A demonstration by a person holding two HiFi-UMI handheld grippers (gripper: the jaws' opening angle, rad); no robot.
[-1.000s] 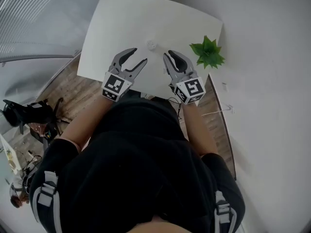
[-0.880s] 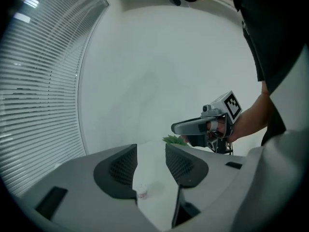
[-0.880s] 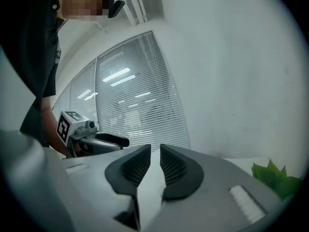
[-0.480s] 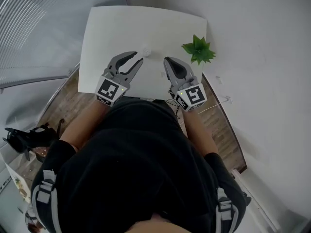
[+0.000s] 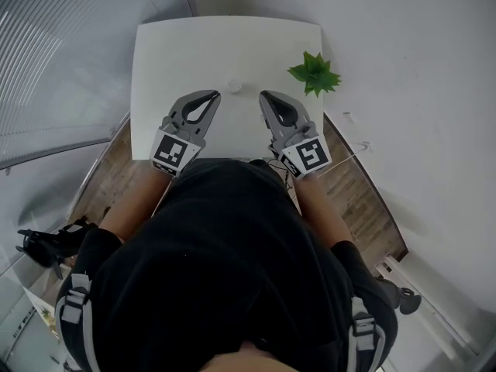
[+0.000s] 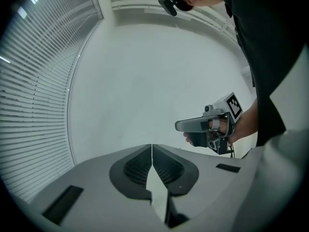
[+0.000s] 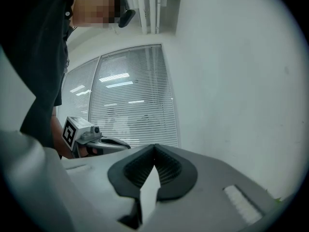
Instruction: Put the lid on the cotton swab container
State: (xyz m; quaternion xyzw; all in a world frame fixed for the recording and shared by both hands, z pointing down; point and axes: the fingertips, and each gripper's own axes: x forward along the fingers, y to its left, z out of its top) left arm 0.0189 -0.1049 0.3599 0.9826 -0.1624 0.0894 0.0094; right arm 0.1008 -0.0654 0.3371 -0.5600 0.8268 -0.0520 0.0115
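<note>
The left gripper (image 5: 215,97) is hovering over the near half of the white table (image 5: 167,49). Its fingers (image 6: 135,168) are pressing together along their whole length, and nothing is sitting between them. The right gripper (image 5: 263,97) is hovering beside it, toward the table's right edge. Its fingers (image 7: 170,170) are also pressing together on nothing. Both grippers are pointing toward the far edge, a little apart from each other.

A small white round thing (image 5: 234,86) is lying on the table just beyond the two tips, between them and around the middle of the table. It is probably the cotton swab container, but it is showing too small to tell whether the lid is on it. Neither gripper is touching it.

A green plant (image 5: 314,74) is standing at the right edge, near the far right corner. The person (image 5: 225,270), in dark clothing, is standing at the near edge.
</note>
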